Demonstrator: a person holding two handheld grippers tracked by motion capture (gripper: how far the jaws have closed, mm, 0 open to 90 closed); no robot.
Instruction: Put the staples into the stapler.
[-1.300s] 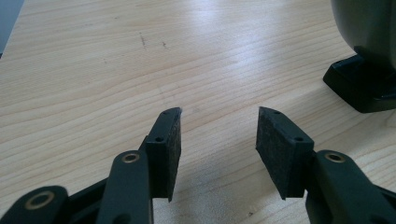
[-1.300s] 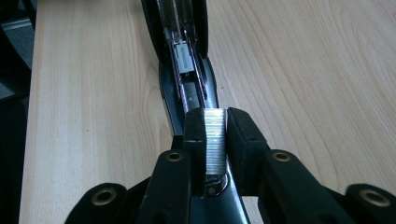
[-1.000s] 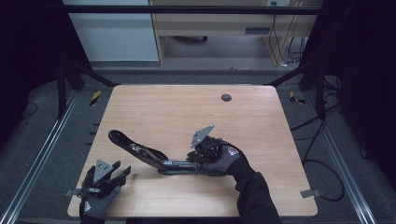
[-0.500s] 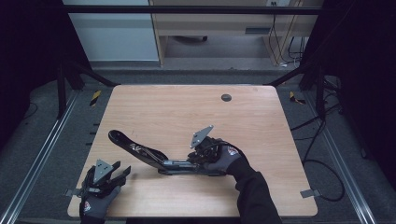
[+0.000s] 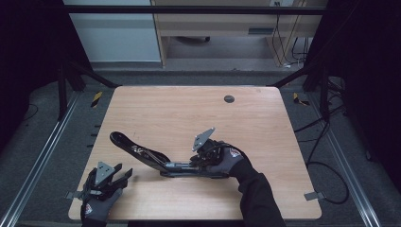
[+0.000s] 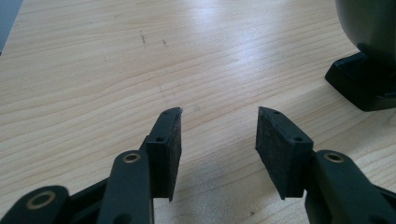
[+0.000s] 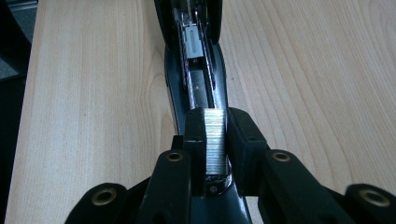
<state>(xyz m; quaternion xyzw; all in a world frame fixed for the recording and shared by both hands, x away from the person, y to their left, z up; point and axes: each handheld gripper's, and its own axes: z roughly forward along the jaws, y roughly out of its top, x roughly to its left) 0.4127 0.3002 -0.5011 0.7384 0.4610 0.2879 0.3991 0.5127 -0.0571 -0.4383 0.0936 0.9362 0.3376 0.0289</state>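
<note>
Between your right gripper's [image 7: 215, 140] fingers sits a clamped strip of staples [image 7: 215, 142], directly over the open stapler's [image 5: 156, 160] channel, whose long axis runs straight ahead of them. Your left gripper [image 6: 218, 140] rests spread and empty, stapler just beside its right finger.

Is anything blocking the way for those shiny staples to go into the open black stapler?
Nothing visible does. The right gripper holds the silver staple strip right over the black stapler's open channel, which looks bare up to the grey pusher.
</note>
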